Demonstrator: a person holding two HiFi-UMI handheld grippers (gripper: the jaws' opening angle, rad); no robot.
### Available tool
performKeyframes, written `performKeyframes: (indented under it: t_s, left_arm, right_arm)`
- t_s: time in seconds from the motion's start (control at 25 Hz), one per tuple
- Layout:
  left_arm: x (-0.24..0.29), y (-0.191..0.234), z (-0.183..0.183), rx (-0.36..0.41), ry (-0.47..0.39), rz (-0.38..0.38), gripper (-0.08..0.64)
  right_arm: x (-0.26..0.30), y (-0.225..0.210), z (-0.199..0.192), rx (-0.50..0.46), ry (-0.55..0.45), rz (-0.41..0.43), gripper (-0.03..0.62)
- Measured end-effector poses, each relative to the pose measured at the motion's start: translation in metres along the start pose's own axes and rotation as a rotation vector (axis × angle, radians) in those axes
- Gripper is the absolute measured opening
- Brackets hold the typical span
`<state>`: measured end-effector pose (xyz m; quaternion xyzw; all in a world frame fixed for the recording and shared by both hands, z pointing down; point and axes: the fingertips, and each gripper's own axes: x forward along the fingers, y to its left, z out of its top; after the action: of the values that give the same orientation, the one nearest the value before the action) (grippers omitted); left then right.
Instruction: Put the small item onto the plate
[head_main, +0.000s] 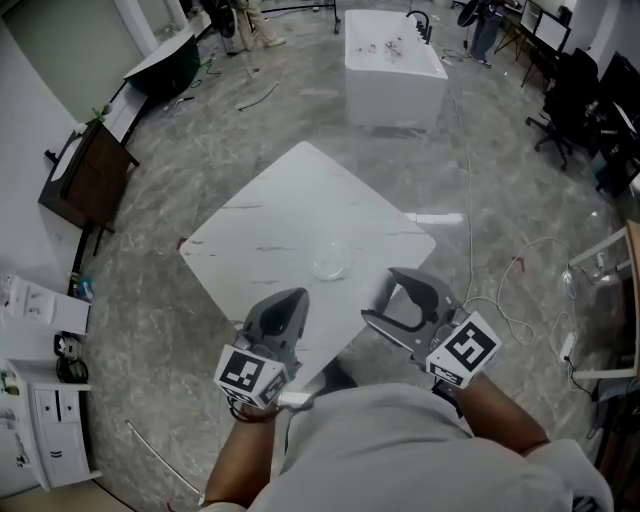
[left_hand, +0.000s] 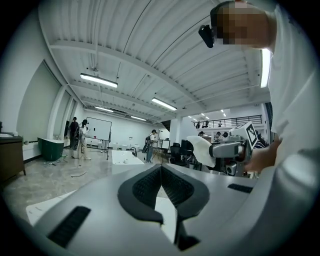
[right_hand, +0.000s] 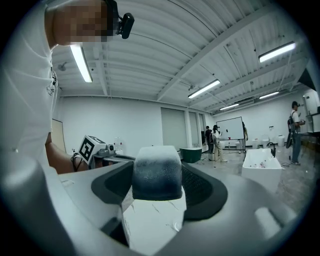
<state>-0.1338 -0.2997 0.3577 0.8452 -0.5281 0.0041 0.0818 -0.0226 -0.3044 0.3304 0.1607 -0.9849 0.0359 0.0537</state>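
The left gripper (left_hand: 161, 171) has its jaws pressed together, the dark ribbed pads meeting at their tips with nothing between them. In the head view it sits low over the near corner of the table (head_main: 300, 195), marker cube toward the person.

The right gripper (head_main: 380, 295) is clamped on the small item (right_hand: 156, 174), a dark, frosted-looking block with a rounded top, seated between the two black pads. In the right gripper view, marbled white table surface shows below the block. In the head view this gripper is held at the table's near right edge, and the block itself cannot be made out there.

The plate (head_main: 314, 266) is a clear round dish lying flat on the white table, just beyond the tips of both grippers and between them. The item is apart from the plate, held in the right gripper on the near side of it.

The table is square, set corner-on to the person, white with faint dark veining.

Further out on the grey marbled floor:
- a white bathtub (head_main: 392, 70) stands beyond the table
- a dark cabinet (head_main: 85, 180) stands at the left
- loose cables (head_main: 500, 300) trail at the right
- office chairs (head_main: 570, 100) stand at the upper right

People (left_hand: 79, 137) stand by a whiteboard in the background.
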Motion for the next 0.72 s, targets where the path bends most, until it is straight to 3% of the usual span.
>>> performKeyframes:
  t_s: [0.36, 0.72]
  left_arm:
    - [0.034, 0.094, -0.025, -0.04, 0.041, -0.071, 0.006]
    - [0.067, 0.144, -0.068, -0.067, 0.072, -0.107, 0.006]
  right_arm:
    - [0.095, -0.041, -0.031, 0.031, 0.121, -0.065, 0.295]
    - [0.162, -0.081, -0.111, 0.039, 0.289, -0.091, 0.295]
